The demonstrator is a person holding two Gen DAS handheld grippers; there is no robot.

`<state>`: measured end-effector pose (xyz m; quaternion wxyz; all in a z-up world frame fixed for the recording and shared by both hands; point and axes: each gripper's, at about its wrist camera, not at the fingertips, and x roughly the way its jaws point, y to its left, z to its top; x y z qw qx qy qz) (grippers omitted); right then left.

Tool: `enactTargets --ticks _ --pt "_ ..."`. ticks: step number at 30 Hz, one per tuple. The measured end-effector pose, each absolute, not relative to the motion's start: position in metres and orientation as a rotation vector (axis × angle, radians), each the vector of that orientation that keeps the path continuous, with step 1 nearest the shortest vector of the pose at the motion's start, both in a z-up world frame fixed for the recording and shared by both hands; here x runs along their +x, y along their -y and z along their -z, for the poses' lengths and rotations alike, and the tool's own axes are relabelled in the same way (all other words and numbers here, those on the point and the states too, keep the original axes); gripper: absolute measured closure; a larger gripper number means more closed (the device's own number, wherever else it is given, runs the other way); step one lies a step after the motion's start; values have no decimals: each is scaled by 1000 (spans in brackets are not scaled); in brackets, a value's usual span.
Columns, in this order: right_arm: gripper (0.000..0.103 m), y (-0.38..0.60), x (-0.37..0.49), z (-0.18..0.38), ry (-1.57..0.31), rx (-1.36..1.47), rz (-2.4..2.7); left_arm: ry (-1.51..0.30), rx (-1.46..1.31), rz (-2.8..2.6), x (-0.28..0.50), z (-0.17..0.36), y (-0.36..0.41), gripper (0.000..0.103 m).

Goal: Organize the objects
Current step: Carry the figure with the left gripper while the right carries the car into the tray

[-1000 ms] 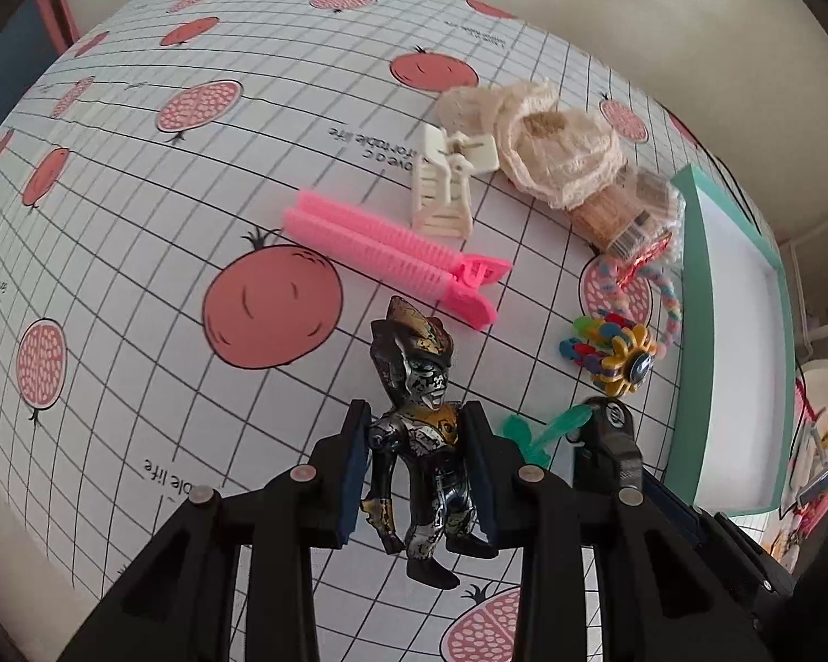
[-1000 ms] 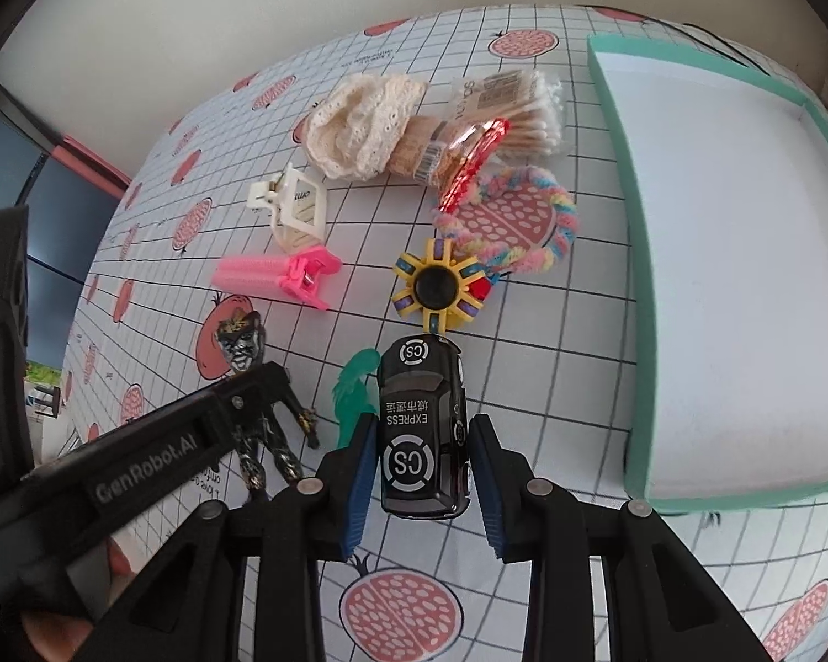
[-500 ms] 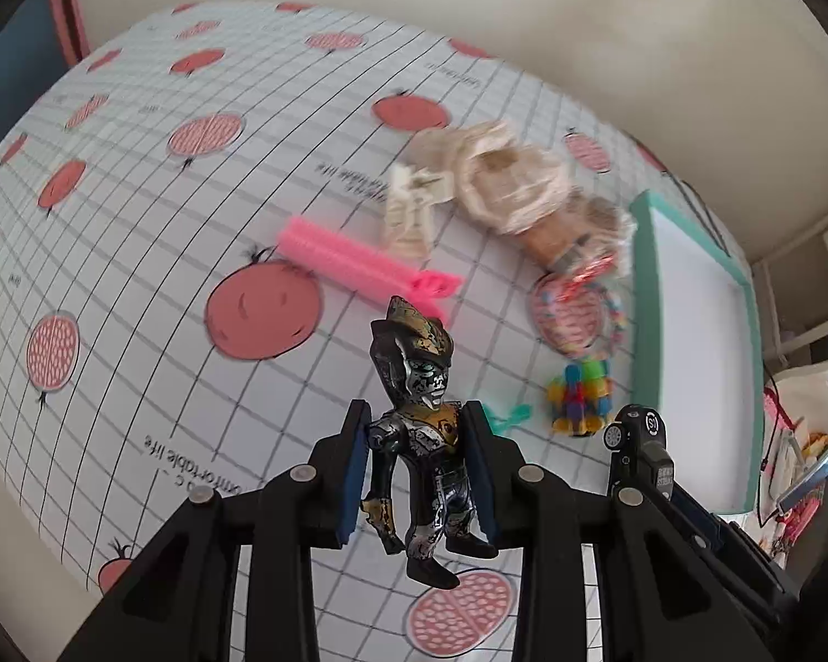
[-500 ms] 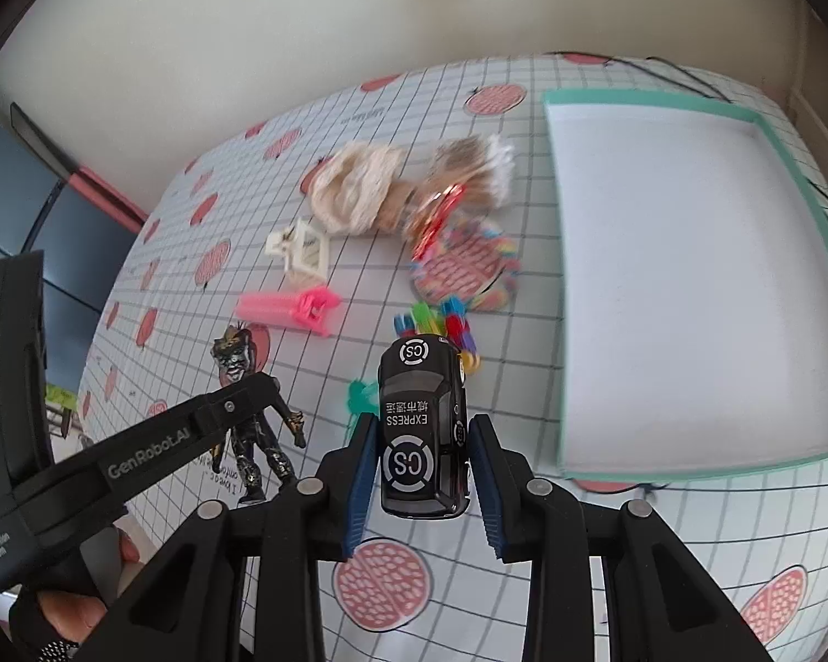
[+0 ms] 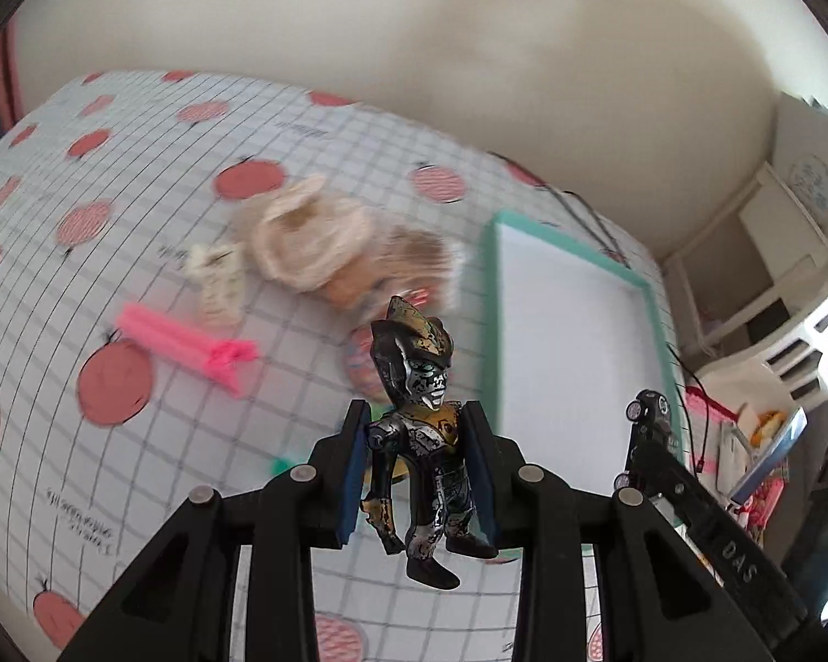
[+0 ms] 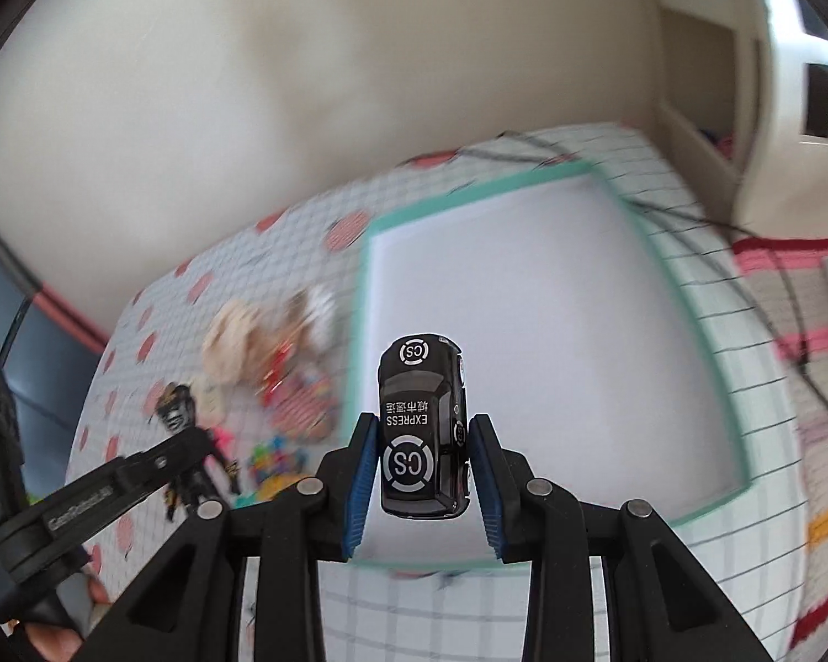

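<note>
Left gripper (image 5: pixel 417 474) clamps the figure (image 5: pixel 422 441); right gripper (image 6: pixel 420 488) clamps the car (image 6: pixel 420 430) above the tray (image 6: pixel 717 364)

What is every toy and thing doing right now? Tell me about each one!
Left gripper: shut on figure.
Figure: upright, held off the table.
Right gripper: shut on car.
Car: held over the tray, nose pointing away.
Tray: nothing in it, flat on the table.
Pink clip: lying flat on the table.
White clip: lying on the table, blurred.
</note>
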<state>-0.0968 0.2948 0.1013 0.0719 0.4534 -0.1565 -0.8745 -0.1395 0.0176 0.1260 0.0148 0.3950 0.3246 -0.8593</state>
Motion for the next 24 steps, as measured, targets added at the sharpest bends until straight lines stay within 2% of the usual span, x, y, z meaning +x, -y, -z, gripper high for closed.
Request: enactTargets --ticks 3,8,24 --pt "68 -317 -103 -104 536 1346 2676 -967 1214 2740 -155 -139 -33 68" --pt "68 -336 -117 -108 526 1338 2725 -956 1200 2797 -188 -149 -55 68" --pt "68 -354 -194 -72 455 1433 2700 -930 1309 2825 -283 -131 -89 68"
